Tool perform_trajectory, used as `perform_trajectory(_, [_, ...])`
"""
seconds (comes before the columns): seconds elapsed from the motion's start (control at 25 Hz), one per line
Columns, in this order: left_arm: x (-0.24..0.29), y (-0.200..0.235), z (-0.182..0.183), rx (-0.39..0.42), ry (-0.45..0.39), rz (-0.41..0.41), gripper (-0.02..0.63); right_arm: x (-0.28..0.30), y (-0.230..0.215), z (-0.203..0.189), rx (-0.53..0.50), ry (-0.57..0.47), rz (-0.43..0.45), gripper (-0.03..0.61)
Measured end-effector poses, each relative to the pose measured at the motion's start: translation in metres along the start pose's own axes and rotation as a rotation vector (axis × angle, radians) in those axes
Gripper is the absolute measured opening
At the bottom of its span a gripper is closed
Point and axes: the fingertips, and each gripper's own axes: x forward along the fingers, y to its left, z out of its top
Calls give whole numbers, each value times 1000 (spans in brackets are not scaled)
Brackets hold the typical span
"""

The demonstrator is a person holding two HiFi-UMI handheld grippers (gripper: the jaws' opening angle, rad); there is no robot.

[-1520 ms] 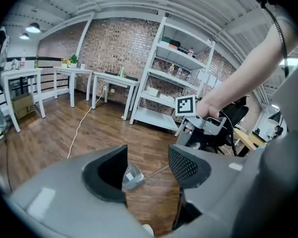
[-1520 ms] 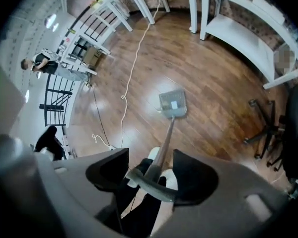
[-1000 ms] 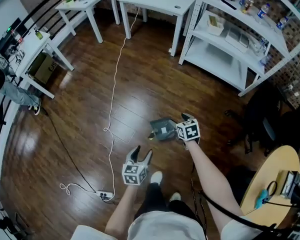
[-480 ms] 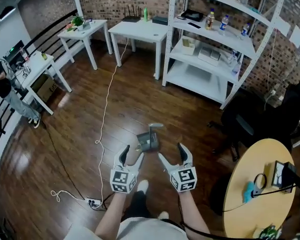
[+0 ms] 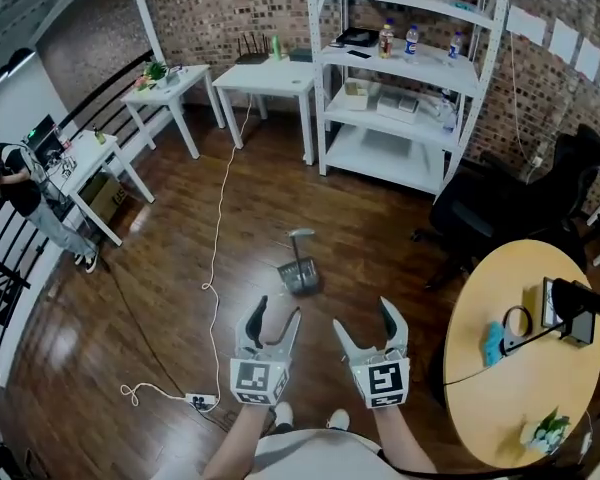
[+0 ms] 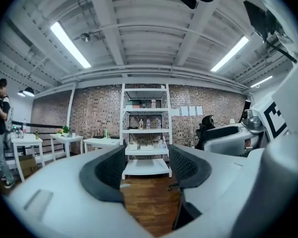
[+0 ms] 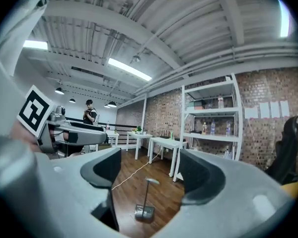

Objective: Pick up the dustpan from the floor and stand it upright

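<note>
The grey dustpan [image 5: 301, 274] stands upright on the wood floor, its long handle [image 5: 301, 236] pointing up, with nothing touching it. In the right gripper view the dustpan [image 7: 144, 211] stands on the floor beyond the jaws. My left gripper [image 5: 278, 310] is held level well short of it, jaws closing slightly with nothing between them; the left gripper [image 6: 145, 166] faces the shelves. My right gripper [image 5: 363, 316] stands beside it, jaws wide and closing a little, also empty. Seen in its own view, the right gripper [image 7: 149, 175] frames the dustpan from a distance.
A white shelving unit [image 5: 400, 78] and white tables [image 5: 270, 73] line the brick back wall. A black chair [image 5: 500, 208] and a round wooden table [image 5: 520, 358] stand at the right. A white cable [image 5: 215, 238] runs to a power strip [image 5: 202, 400]. A person [image 5: 20, 188] stands far left.
The right gripper has let go of the dustpan, which now stands upright alone. Both grippers have risen and drawn back from it, and the view has lifted toward the room.
</note>
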Motion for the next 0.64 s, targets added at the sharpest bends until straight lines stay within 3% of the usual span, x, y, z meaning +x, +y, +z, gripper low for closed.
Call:
perform_trajectory(0.08, [-13,-2,20,29,-60,42,232,-7,1,16,-1,-41,14,351])
perform_trajectory(0.2, [-27,-7,38,81,-100,42,232,-11,2,28,39,-53,20,341])
perform_trajectory(0.28, [-33,-7,41,117,-99,35,236,-13,4,29,4,-17,-9,319])
perform_trajectory(0.4, [-48,5,55,98,-144,70,235,-12,15,38,-78,-14,-26,319])
perform_trajectory(0.64, [-67,20,82,52,-190,79,229,-5,21,64,-81,-55,-36,313])
